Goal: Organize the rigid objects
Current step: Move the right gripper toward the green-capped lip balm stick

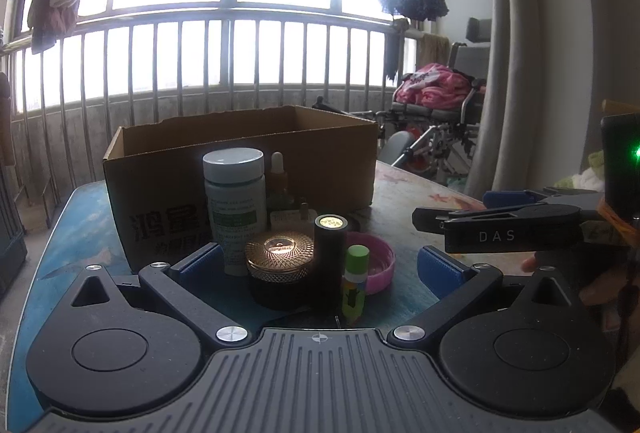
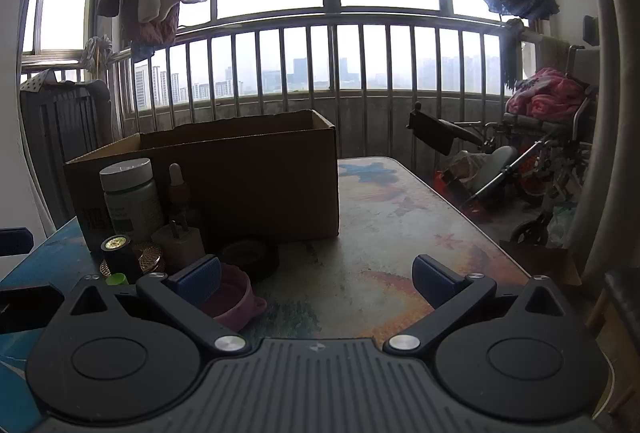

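Cardboard box (image 1: 240, 169) open-topped, contents hidden, white-capped bottle (image 1: 235, 209) in front

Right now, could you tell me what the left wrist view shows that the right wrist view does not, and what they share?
Only the left wrist view shows the other gripper at its right edge, the full green-capped tube, and the print on the box front.

Only the right wrist view shows the black tape roll, the white charger unobstructed, and the bare right half of the table.

Both show the cardboard box, white-capped bottle, dropper bottle, black gold-topped cylinder, gold-lidded jar and pink lid, with each view's own gripper open.
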Motion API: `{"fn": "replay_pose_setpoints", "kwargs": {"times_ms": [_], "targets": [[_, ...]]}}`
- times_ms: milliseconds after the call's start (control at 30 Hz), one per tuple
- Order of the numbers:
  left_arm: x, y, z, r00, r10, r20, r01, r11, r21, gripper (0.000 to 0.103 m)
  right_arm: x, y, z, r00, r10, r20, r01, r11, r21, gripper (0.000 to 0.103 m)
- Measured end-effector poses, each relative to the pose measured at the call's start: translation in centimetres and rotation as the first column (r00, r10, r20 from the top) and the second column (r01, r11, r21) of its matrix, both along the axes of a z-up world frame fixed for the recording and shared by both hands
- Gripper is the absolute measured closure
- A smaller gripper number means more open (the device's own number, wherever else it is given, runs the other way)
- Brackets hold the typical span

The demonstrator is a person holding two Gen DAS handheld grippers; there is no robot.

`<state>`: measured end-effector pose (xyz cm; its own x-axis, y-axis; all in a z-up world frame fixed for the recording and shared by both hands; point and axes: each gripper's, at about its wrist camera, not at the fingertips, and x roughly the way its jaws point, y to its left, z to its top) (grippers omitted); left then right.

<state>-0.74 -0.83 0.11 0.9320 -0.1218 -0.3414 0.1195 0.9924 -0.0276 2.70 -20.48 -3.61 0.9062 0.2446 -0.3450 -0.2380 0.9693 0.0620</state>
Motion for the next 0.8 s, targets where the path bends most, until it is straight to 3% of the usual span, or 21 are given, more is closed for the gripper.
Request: {"fn": "replay_pose_setpoints", "kwargs": {"times_ms": [167, 800], "targets": [[-0.11, 0.54, -0.10, 1.000, -0.014, 0.004, 0.014, 0.999, -0.048, 0.000, -0.24, 0.00, 0.23, 1.000, 0.018, 0.008, -0.018, 1.000, 0.014, 0.000], [0.02, 0.44, -0.20, 1.000, -0.025, -0.005, 0.024, 0.998, -0.064, 0.000, -0.21, -0.08, 0.24, 1.000, 0.025, 0.003, -0.025, 0.999, 0.022, 0.000]]}}
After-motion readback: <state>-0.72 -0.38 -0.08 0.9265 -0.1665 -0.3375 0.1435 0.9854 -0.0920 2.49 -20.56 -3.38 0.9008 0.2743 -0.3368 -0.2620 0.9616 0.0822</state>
